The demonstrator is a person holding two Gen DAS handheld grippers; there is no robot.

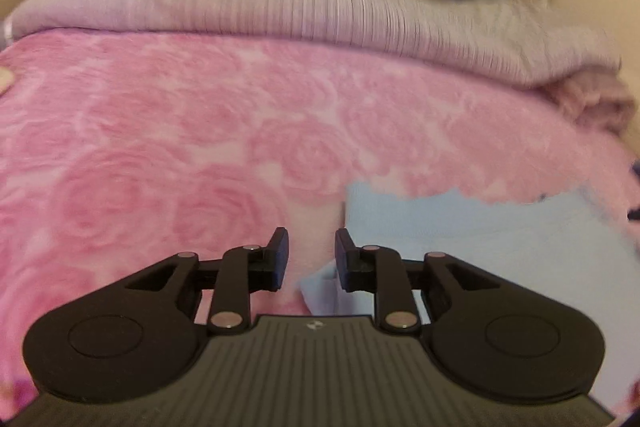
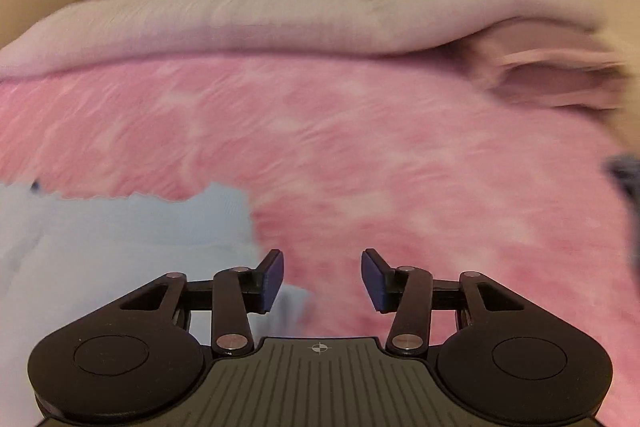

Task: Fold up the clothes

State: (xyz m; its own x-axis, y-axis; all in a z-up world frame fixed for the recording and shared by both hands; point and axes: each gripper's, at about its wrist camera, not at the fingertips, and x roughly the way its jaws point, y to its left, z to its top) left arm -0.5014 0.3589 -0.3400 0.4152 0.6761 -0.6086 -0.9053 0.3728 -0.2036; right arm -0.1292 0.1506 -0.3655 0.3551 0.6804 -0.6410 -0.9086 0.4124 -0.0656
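A pale blue garment [image 1: 472, 239] lies flat on a pink rose-patterned blanket [image 1: 200, 147]. In the left wrist view it fills the lower right, and my left gripper [image 1: 311, 259] hovers open at its left edge with nothing between the fingers. In the right wrist view the same pale blue garment [image 2: 120, 239] spreads over the lower left. My right gripper [image 2: 322, 279] stands open over its right edge, with only blanket [image 2: 360, 155] showing between the fingers. Both views are blurred by motion.
A folded lilac-grey quilt [image 1: 300, 3] lies across the far side of the bed, with a bunched pink cloth [image 2: 560, 75] at its right end. Something dark [image 2: 628, 179] sits at the right edge. A cream wall and cabinet stand behind.
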